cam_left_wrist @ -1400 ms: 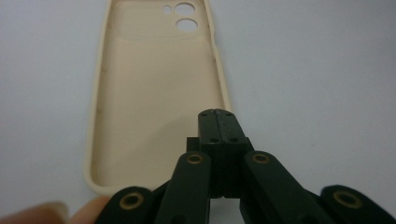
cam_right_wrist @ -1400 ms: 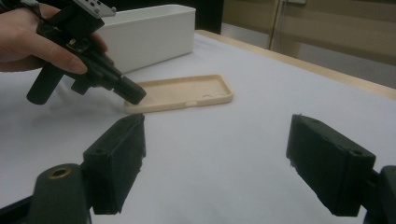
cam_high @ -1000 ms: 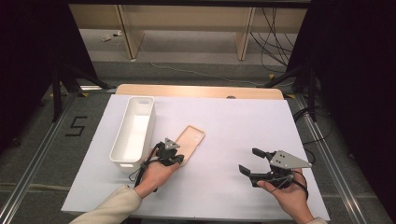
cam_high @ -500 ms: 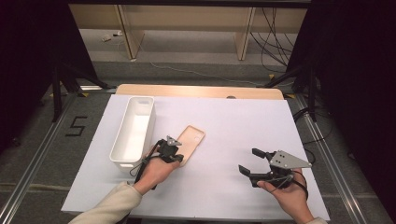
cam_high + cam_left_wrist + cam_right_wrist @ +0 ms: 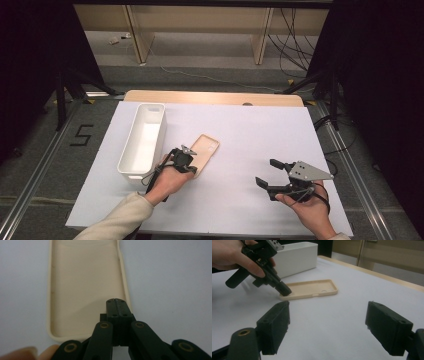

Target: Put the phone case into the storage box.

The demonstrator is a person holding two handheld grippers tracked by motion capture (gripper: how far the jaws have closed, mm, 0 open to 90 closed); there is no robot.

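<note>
White table (image 5: pixel 240 135), beige phone case (image 5: pixel 85 287): hollow side up, left gripper view.

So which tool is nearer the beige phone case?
Left. The left tool is shut, its tip over the phone case's near end; the right tool sits open, well off to the case's right.

In the left gripper view the far end of the beige phone case (image 5: pixel 85 290) is running off the top edge, and the left gripper (image 5: pixel 116 301) is covering part of its near rim, so whether the closed tips are pinching that rim or only resting over it is staying unclear. Blurred fingertips (image 5: pixel 30 353) are showing at the bottom edge. In the right gripper view the white bin (image 5: pixel 297 258) is being cut by the top edge.
</note>
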